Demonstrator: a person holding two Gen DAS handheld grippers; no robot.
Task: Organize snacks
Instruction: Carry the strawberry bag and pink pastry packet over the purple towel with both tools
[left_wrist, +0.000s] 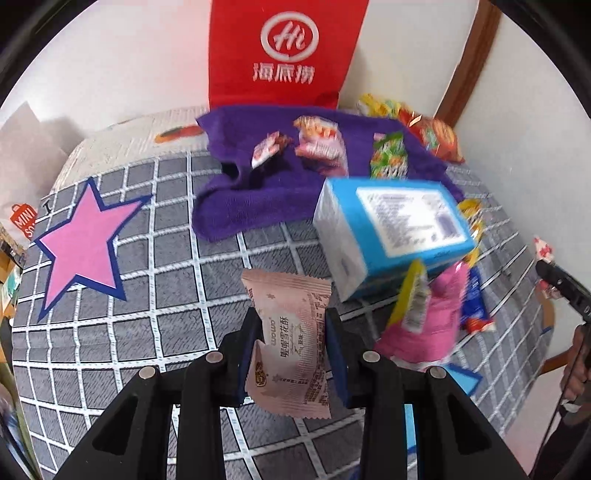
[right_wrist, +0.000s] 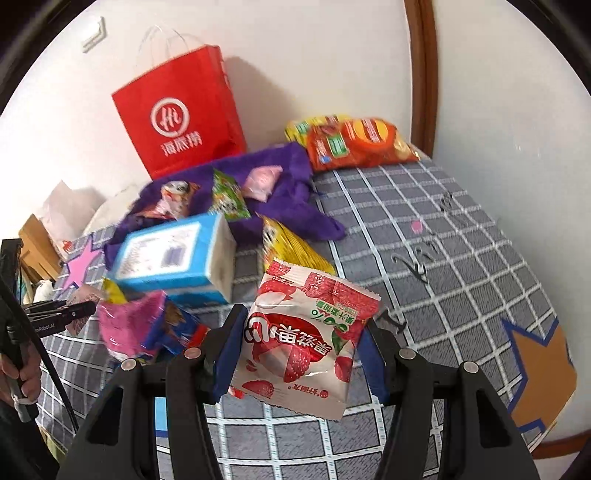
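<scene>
My left gripper is shut on a pale pink snack packet, held above the checked bedspread. My right gripper is shut on a red and white strawberry snack pouch, also lifted off the cover. A blue and white box lies on a heap of packets, among them a pink packet. Several small snacks rest on a purple towel.
A red paper bag stands against the wall behind the towel. Orange and yellow chip bags lie in the far corner. A hand holding the other gripper shows at the left edge of the right wrist view.
</scene>
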